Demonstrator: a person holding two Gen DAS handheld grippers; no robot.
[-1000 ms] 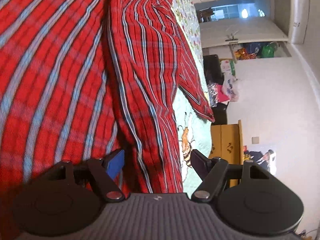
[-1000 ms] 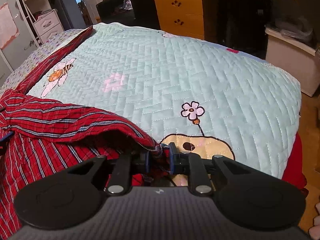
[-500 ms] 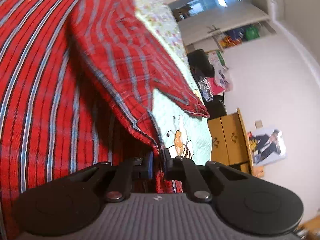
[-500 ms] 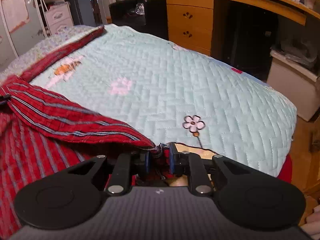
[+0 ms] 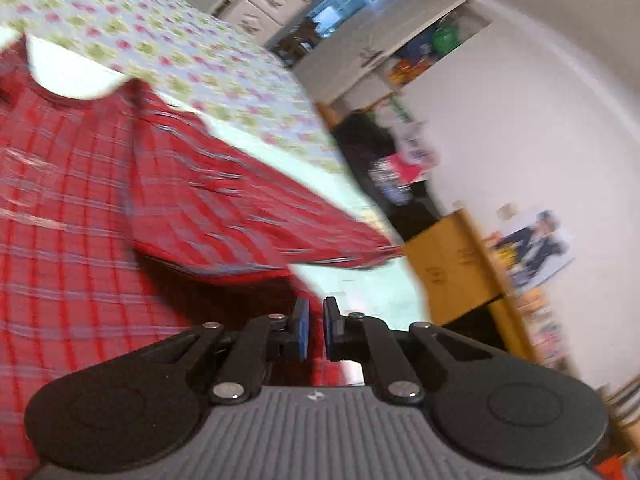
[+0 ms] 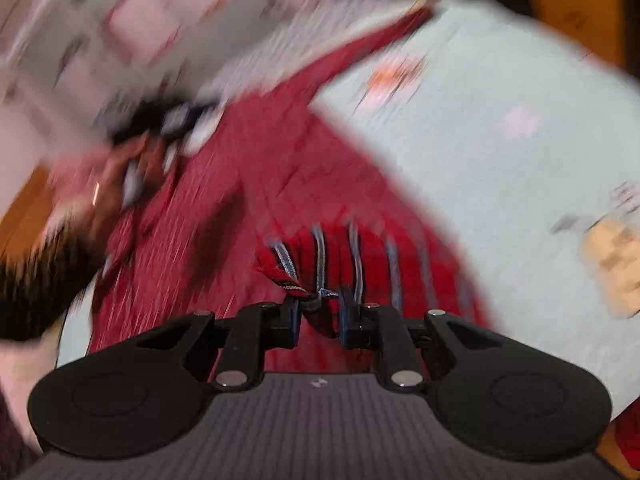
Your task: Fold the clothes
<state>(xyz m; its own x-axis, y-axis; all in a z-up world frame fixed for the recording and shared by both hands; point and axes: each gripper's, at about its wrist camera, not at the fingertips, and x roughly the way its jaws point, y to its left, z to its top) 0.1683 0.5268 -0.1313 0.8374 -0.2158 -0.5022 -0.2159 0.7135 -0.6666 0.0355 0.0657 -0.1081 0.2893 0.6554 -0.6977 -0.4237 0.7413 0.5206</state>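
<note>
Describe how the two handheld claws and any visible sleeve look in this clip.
Both the left claw and right claw are matte black linkages with round side discs, silver pivot screws, a ribbed grey body and blue pads. The right view shows a dark, blurred sleeve.

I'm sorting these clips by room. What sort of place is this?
Most likely a bedroom in a home. A red plaid shirt lies on a bed with a pale quilted cover, and a wooden drawer unit and a white cabinet stand nearby.
</note>
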